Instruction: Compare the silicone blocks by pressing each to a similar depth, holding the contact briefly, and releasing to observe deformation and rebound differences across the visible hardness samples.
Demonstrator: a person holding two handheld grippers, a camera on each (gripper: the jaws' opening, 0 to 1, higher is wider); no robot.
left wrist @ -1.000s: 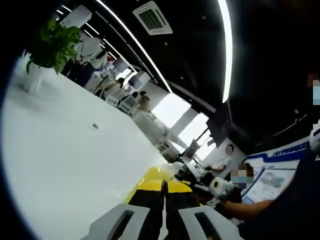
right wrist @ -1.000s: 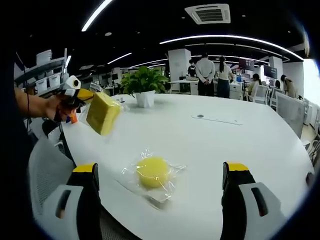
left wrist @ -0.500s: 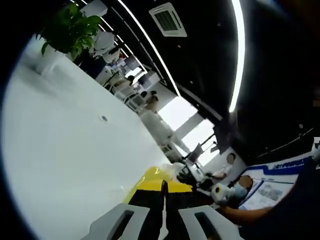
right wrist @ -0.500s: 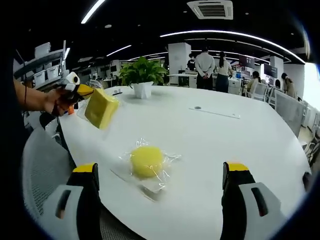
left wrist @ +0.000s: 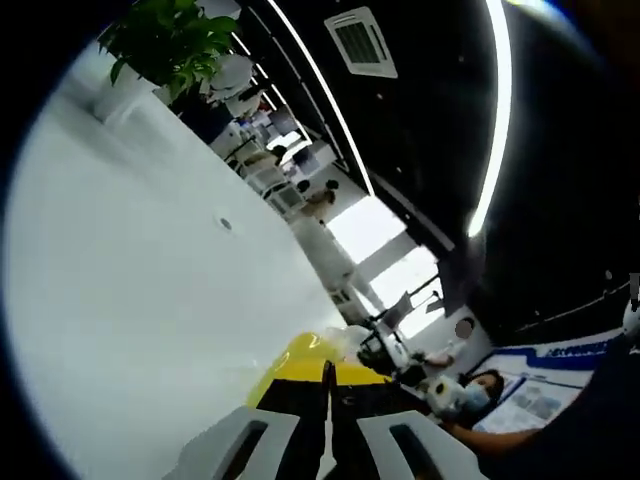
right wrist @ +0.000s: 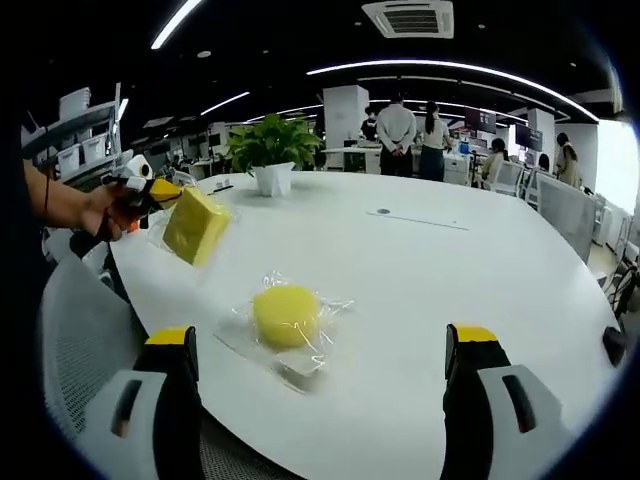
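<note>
Low in the centre of your right gripper view, the round yellow block (right wrist: 286,313) looks matt and finely porous, sealed in clear, crinkled, glossy plastic wrap (right wrist: 300,362). At left, the square yellow block (right wrist: 194,226) has the same dull, spongy face under shiny film. The white table (right wrist: 470,265) is smooth with a soft sheen. Your right gripper (right wrist: 318,385) shows matt grey plastic jaws with yellow-and-black tips.

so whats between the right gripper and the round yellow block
In the right gripper view, bare white table and the block's clear wrapper lie ahead of the open right gripper.
</note>
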